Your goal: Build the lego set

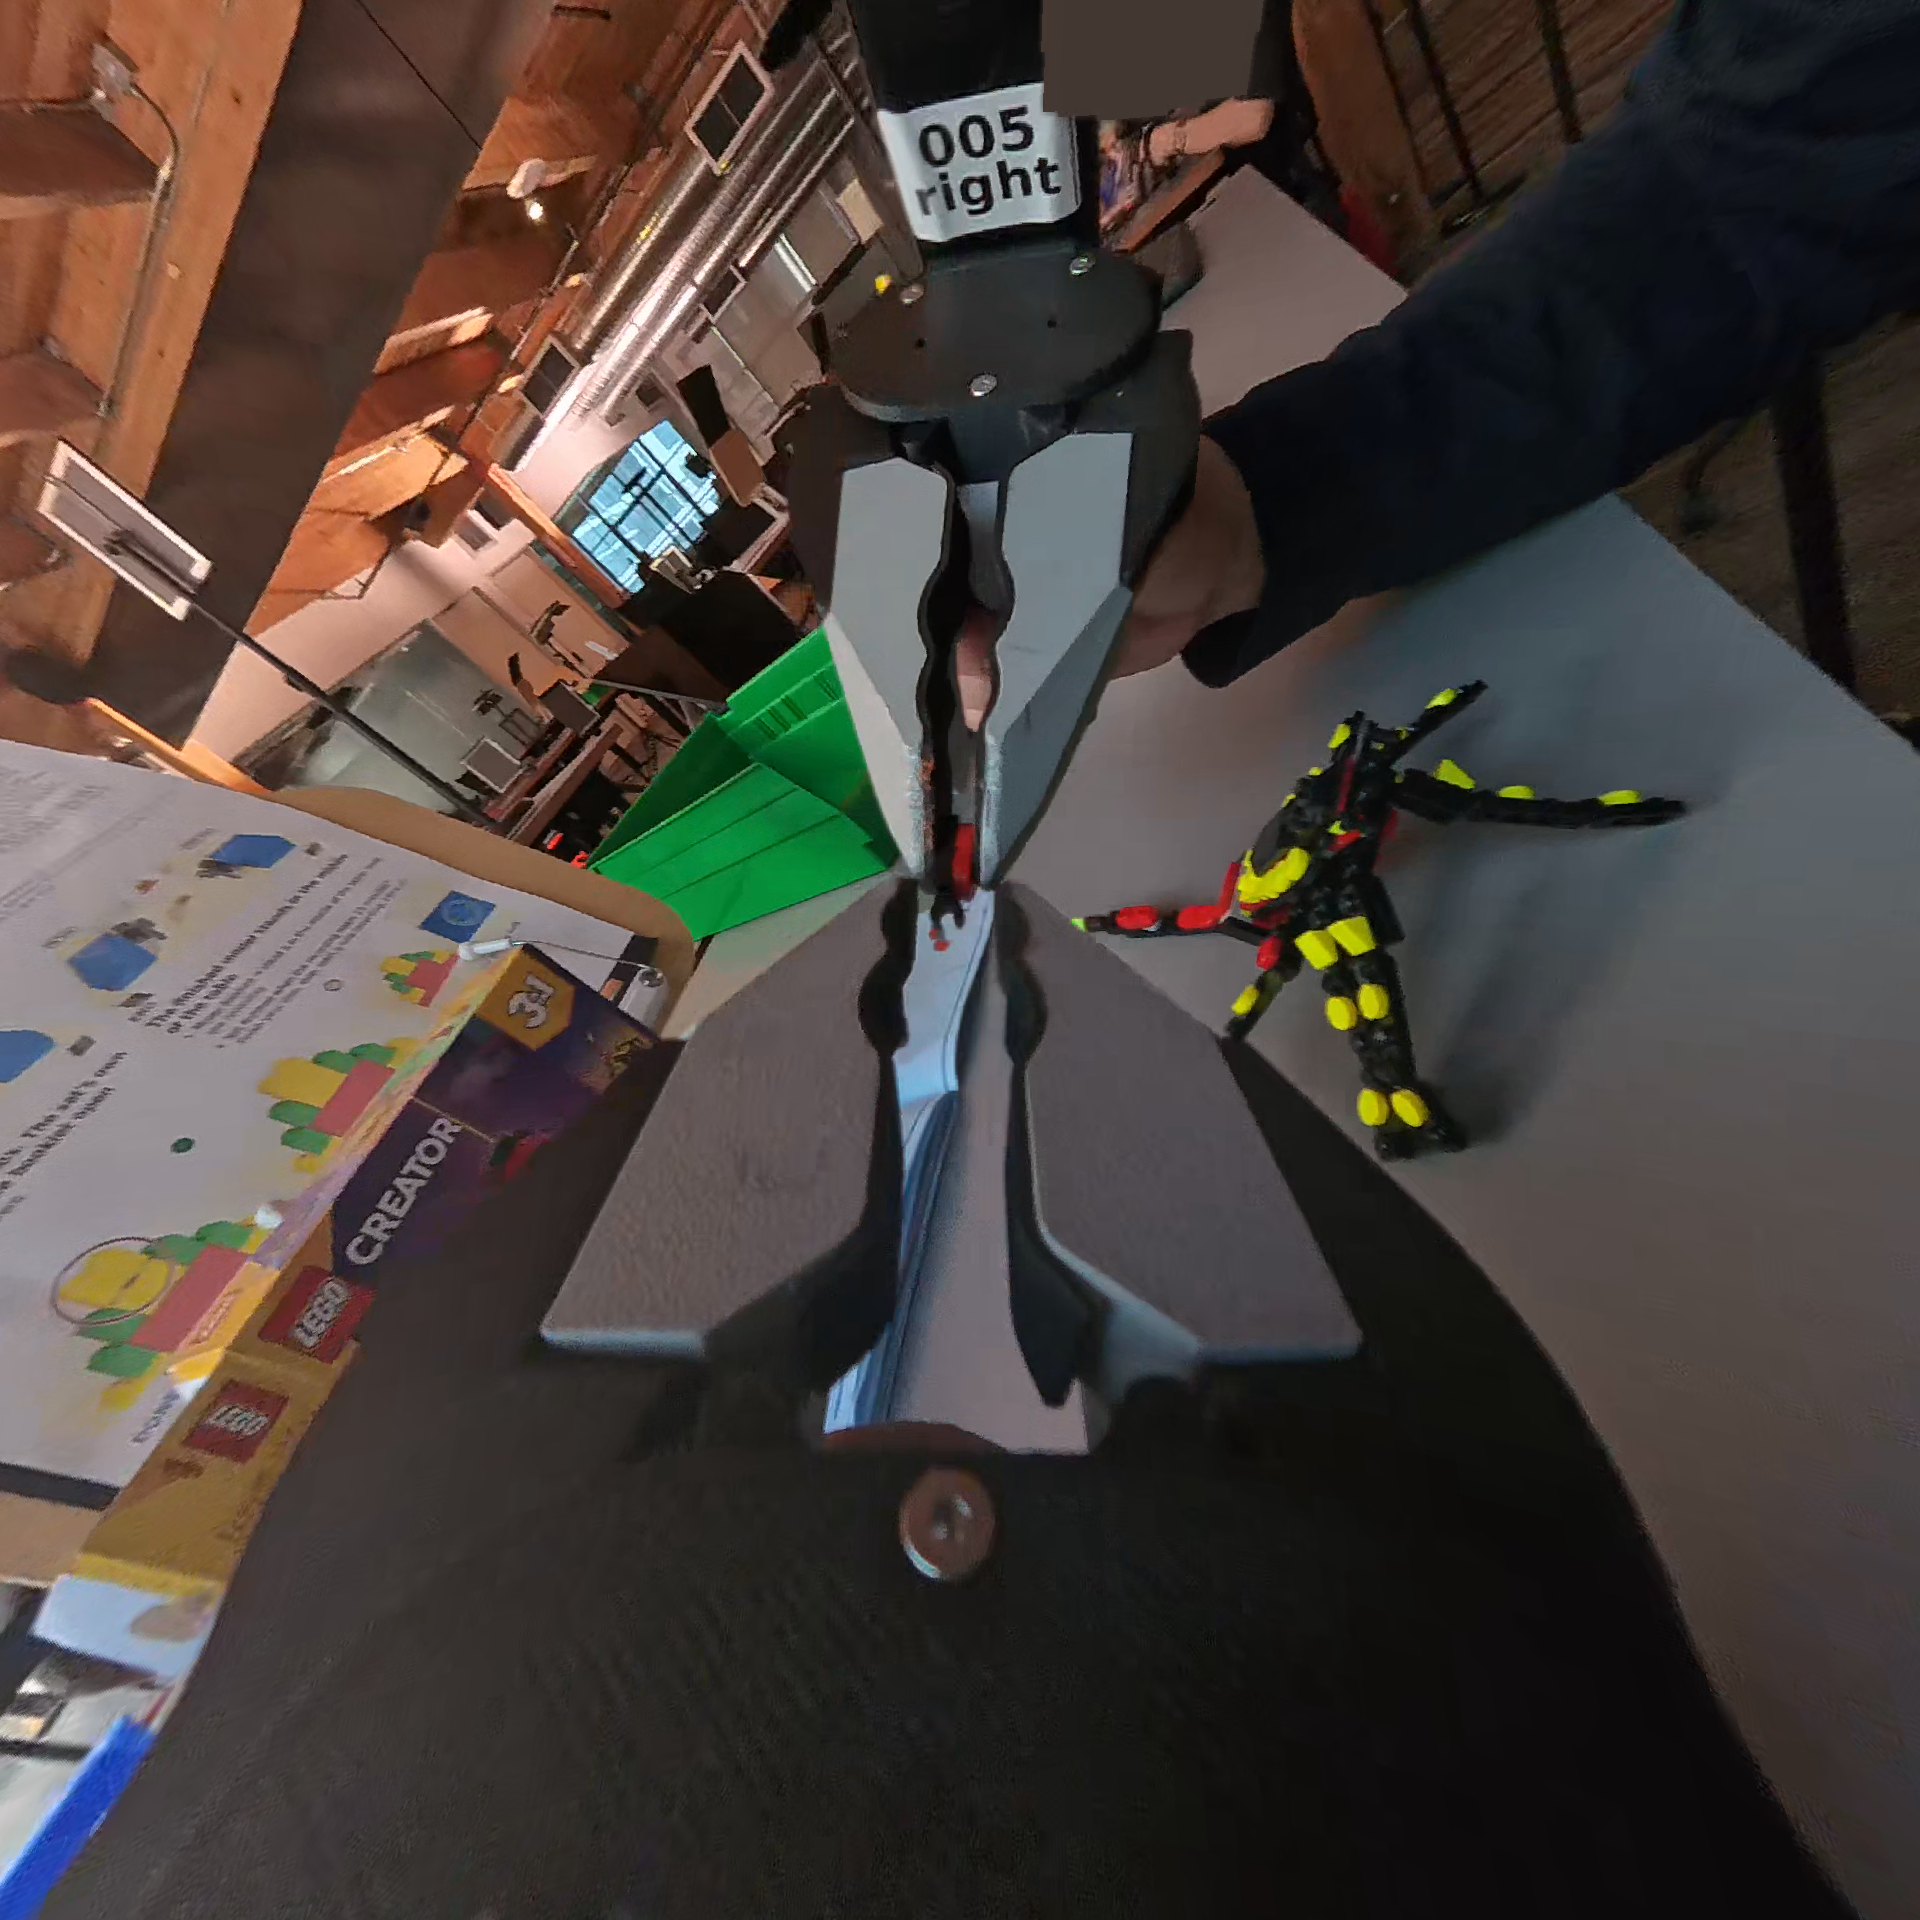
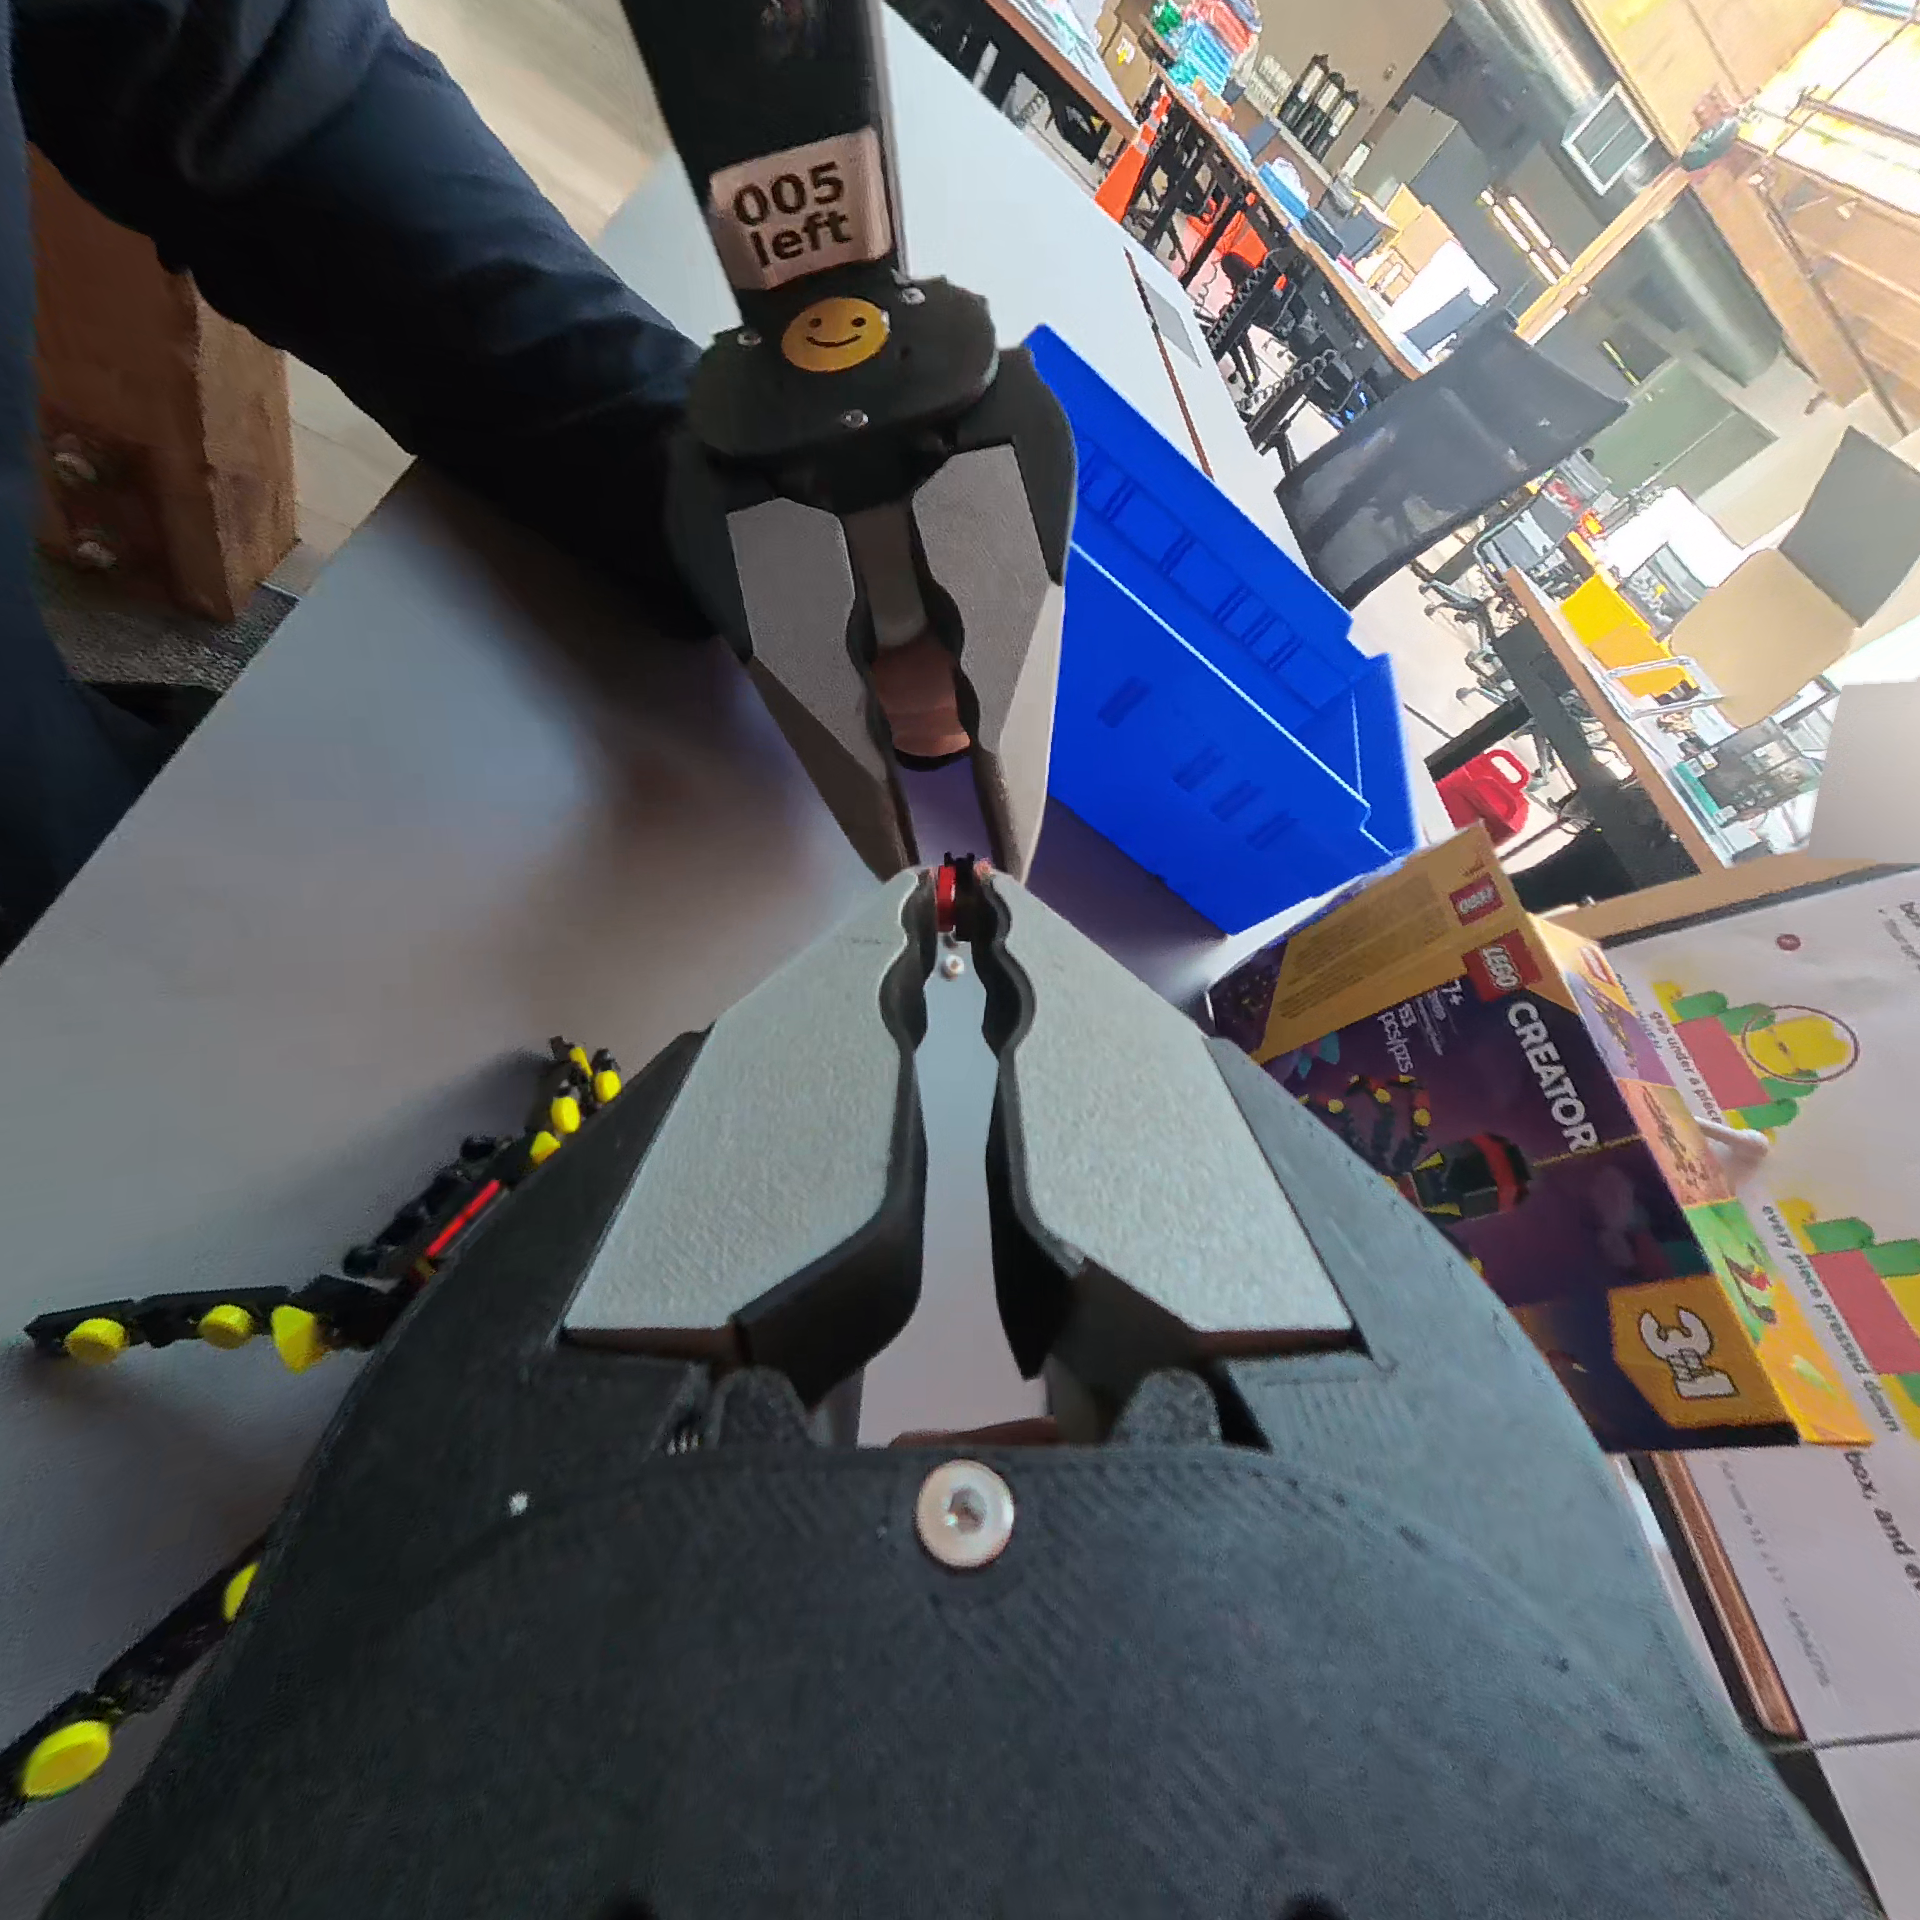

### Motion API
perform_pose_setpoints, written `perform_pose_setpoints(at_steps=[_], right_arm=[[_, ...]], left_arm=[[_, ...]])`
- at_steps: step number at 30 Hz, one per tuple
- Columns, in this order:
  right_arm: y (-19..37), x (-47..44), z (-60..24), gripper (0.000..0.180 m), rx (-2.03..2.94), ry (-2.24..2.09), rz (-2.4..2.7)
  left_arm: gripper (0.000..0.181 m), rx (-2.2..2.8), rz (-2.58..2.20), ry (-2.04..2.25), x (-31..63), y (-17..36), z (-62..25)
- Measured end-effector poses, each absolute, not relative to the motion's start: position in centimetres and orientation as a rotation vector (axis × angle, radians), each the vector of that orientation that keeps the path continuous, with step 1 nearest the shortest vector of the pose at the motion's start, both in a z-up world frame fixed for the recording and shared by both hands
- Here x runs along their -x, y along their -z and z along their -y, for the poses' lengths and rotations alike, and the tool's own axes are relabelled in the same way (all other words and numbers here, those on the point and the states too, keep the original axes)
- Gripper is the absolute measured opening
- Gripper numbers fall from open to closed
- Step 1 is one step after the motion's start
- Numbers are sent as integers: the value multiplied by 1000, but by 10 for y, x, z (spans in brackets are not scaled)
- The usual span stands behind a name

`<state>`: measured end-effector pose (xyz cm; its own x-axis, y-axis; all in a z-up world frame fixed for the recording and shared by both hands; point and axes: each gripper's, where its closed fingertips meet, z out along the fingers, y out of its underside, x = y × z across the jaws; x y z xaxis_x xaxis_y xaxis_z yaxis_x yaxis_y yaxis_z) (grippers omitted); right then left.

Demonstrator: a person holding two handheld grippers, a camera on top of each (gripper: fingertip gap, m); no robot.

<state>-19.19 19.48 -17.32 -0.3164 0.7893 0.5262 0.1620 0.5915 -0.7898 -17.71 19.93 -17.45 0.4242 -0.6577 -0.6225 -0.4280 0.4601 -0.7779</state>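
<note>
My two grippers meet tip to tip above the grey table point(image 1: 1683, 1091). My right gripper point(image 2: 951, 891) is shut on a small red and black piece point(image 2: 947, 894); it comes in from the top of the left wrist view point(image 1: 961, 847), where the piece point(image 1: 964, 847) also shows. My left gripper point(image 1: 953, 902) has its jaws a narrow gap apart around the piece's lower end, and I see no contact. It also shows in the right wrist view point(image 2: 951, 857). A black, yellow and red Lego creature point(image 1: 1320, 914) lies on the table; its limbs point(image 2: 260, 1320) show beside my right gripper.
The Lego box point(image 1: 416, 1195) point(image 2: 1507, 1143) and a printed instruction sheet point(image 1: 156, 987) point(image 2: 1818, 1091) lie beside the grippers. A green bin point(image 1: 769, 821) and a blue bin point(image 2: 1195, 675) stand behind. Dark sleeves point(image 1: 1507, 364) reach in. Workshop benches and chairs lie beyond the table.
</note>
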Motion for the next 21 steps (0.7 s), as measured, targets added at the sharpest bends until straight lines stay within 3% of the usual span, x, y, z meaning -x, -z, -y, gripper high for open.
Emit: perform_pose_setpoints(at_steps=[21], right_arm=[[175,193,-188,5,811,-935,1826]], left_arm=[[9,1253,-1208,331,181,177,-197]])
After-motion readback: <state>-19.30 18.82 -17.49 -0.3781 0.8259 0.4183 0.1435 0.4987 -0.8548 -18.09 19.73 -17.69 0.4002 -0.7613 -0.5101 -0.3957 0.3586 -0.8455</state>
